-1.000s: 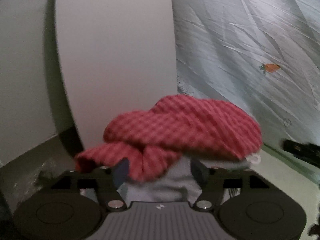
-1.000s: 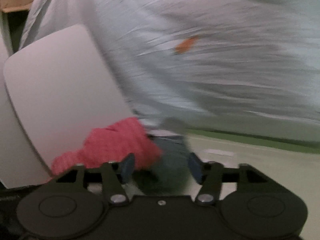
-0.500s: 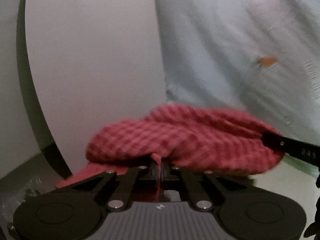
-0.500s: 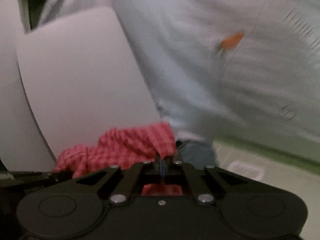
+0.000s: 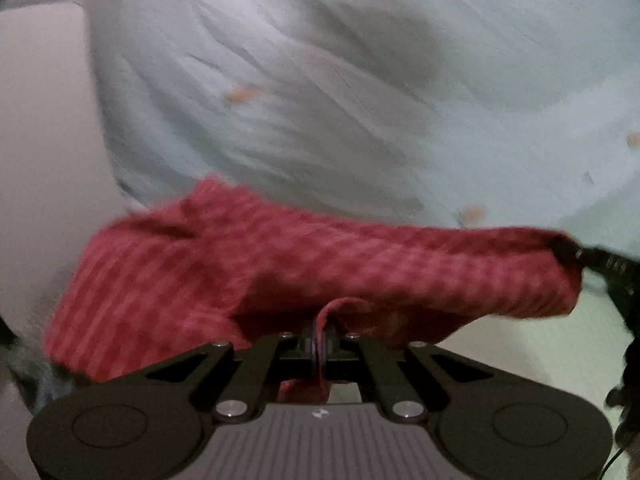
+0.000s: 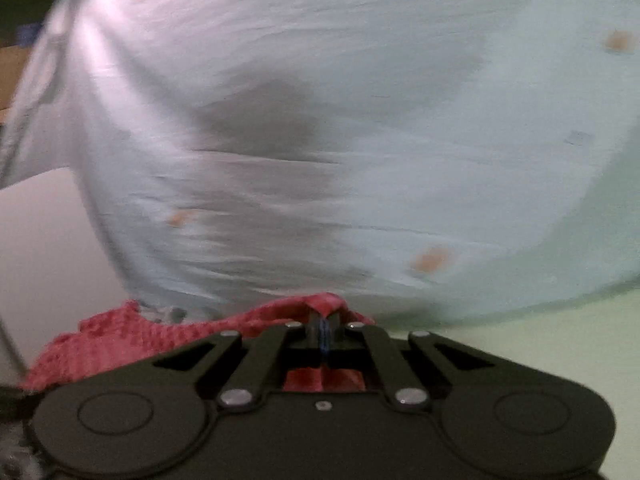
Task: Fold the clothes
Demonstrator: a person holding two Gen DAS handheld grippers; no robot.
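**Both grippers clamped on red checked garment, cloth now spread between them**

Left wrist view: left gripper [image 5: 320, 344] fully closed, a fold of the red checked garment [image 5: 280, 264] pinched between its fingers. One second ago the jaws stood open before a bunched heap; half a second ago they closed. Now the cloth is drawn out sideways into a band, and the right gripper's dark tip [image 5: 592, 260] holds its far end at the right edge. Judgement: pick-up is done, spreading has begun. Pale carrot-print sheet [image 5: 360, 100] fills the background; white panel [image 5: 40, 160] at left, close to the cloth's left end. Frame blurred.

Right wrist view: right gripper [image 6: 324, 336] likewise fully closed on the garment's edge [image 6: 120, 340], which trails off to the left. Pale green surface [image 6: 560, 340] lies open to the right, so there seems room to pull that way; the panel [image 6: 40, 260] bounds the left.
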